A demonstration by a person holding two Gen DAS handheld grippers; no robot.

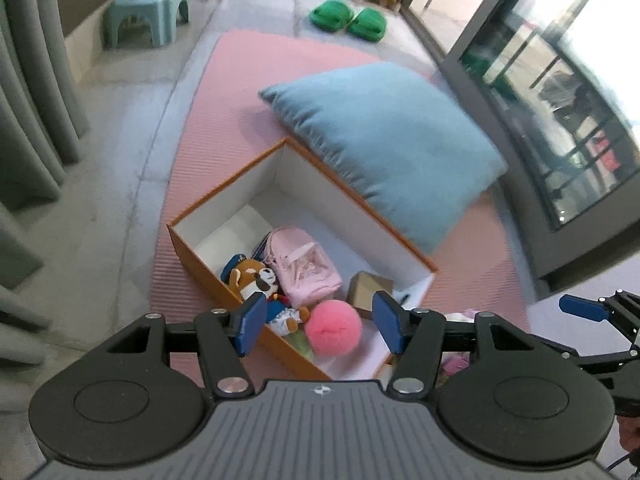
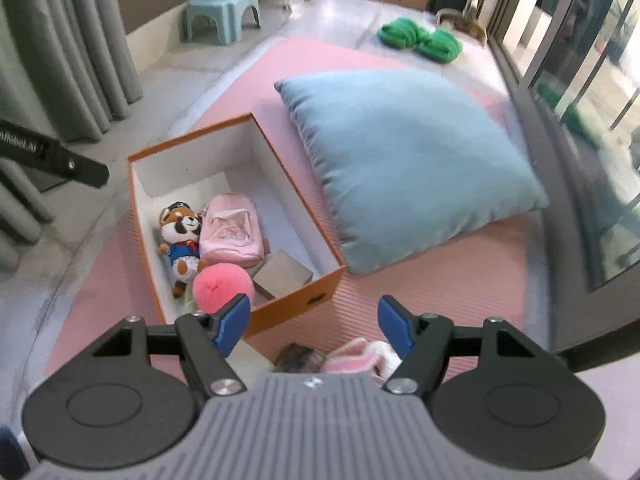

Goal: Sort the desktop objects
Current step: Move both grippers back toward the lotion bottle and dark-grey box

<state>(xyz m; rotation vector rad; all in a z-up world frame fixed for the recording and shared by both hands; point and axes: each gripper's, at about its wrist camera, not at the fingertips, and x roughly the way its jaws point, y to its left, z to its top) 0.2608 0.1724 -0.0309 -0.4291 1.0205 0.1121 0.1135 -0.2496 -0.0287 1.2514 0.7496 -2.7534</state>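
Right wrist view: I see both claws released, nothing between the pads; left claw [image 1: 320, 322], right claw [image 2: 314, 320].
Done: box [image 2: 298, 300] on the pink mat holds a plush [image 2: 180, 236], pink bag [image 2: 232, 232], pompom [image 2: 222, 286] and brown block [image 2: 282, 274].
Left: I judge a pink-white toy [image 2: 362, 354] and a grey thing [image 2: 298, 356] on the mat below my right claw remain unsorted.

Left hand-held gripper [image 1: 320, 328] spread empty, right hand-held gripper [image 2: 314, 322] likewise
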